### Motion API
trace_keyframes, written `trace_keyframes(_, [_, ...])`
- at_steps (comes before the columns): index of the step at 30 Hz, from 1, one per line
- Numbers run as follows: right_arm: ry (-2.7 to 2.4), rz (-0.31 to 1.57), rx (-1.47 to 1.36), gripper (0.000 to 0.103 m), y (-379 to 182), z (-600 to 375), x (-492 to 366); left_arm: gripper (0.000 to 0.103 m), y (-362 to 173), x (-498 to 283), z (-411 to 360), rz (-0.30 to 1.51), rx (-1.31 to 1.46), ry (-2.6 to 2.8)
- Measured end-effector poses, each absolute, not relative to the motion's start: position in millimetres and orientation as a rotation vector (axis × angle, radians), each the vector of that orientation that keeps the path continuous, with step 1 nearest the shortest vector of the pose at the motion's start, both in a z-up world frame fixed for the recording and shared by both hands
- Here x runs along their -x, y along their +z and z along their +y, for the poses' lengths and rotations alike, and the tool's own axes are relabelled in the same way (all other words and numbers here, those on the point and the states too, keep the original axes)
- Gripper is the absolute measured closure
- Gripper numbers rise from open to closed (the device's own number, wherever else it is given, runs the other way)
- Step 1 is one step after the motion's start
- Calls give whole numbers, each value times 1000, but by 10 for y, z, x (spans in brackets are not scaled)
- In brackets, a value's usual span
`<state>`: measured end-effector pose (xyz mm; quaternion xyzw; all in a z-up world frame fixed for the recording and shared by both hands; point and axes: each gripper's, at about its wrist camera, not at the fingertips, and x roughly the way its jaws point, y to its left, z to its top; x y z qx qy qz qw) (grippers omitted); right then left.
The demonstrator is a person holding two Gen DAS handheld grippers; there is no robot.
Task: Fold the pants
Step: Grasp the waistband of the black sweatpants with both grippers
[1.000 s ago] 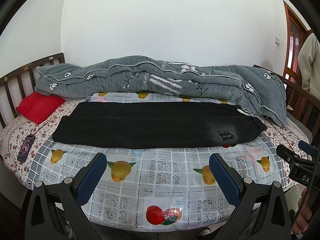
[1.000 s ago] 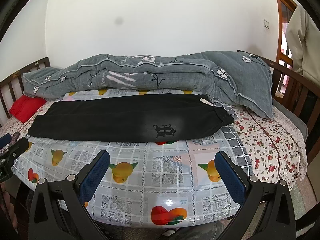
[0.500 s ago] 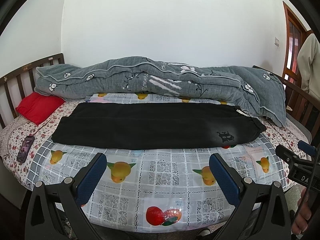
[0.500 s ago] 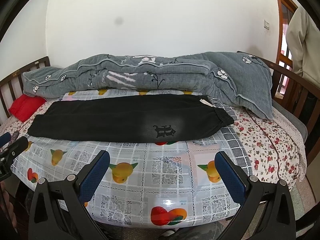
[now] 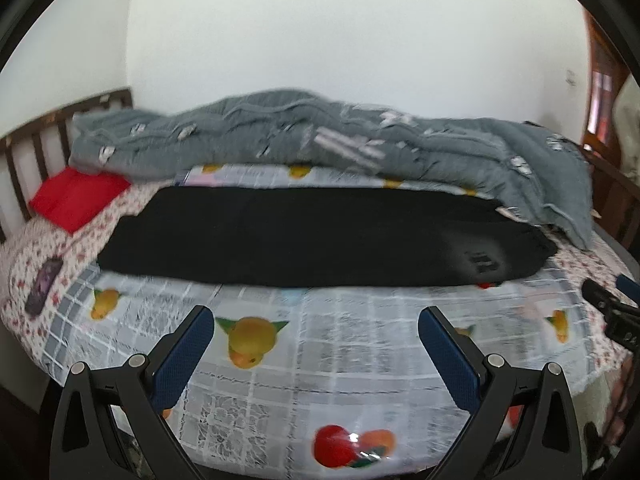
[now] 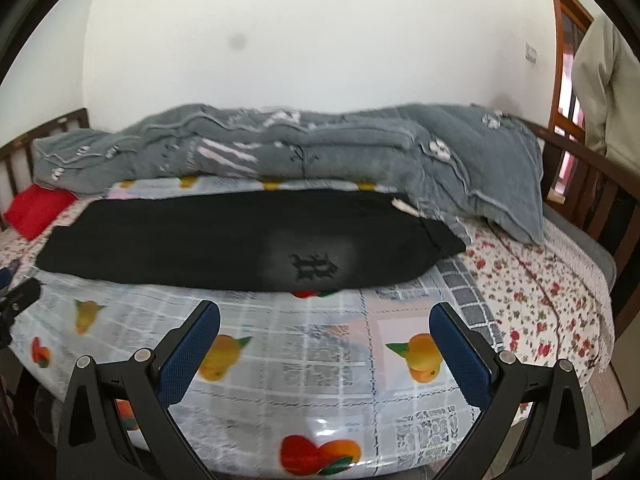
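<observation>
Black pants (image 5: 320, 236), seemingly already doubled leg on leg, lie flat and lengthwise across the bed (image 6: 540, 304), on a glossy fruit-print cover (image 5: 340, 344) in front of a heaped grey quilt (image 5: 320, 136). The printed emblem (image 6: 314, 268) sits toward the right end, in the right wrist view. The fabric looks soft, limp and light; it should drape and sag when lifted, and may slide on the slick cover. Judged best holds: the two corners of one narrow end, pinched through all layers. The left gripper (image 5: 316, 344) is spread wide, holding and touching nothing, short of the near hem. The right gripper (image 6: 324, 340) is likewise spread wide and empty, well apart from the cloth.
</observation>
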<state>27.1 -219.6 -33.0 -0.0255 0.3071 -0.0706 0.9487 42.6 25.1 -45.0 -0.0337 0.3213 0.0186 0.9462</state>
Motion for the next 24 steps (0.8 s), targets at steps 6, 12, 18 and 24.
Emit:
trace_keyframes(6, [-155, 763, -3, 18, -935, -2677, -842, 22, -1143, -1007, 809, 806, 203, 65])
trace_keyframes(12, [-120, 880, -162, 32, -1435, -3138, -1383, 30, -1568, -1457, 1425, 857, 406, 45])
trace_keyframes(18, [-111, 894, -217, 30, -1610, -3291, -1807, 40, -1771, -1841, 1867, 825, 591, 87])
trace_keyframes(24, [-116, 932, -229, 57, -1673, -3219, -2285, 95, -1844, -2287, 2113, 879, 647, 188])
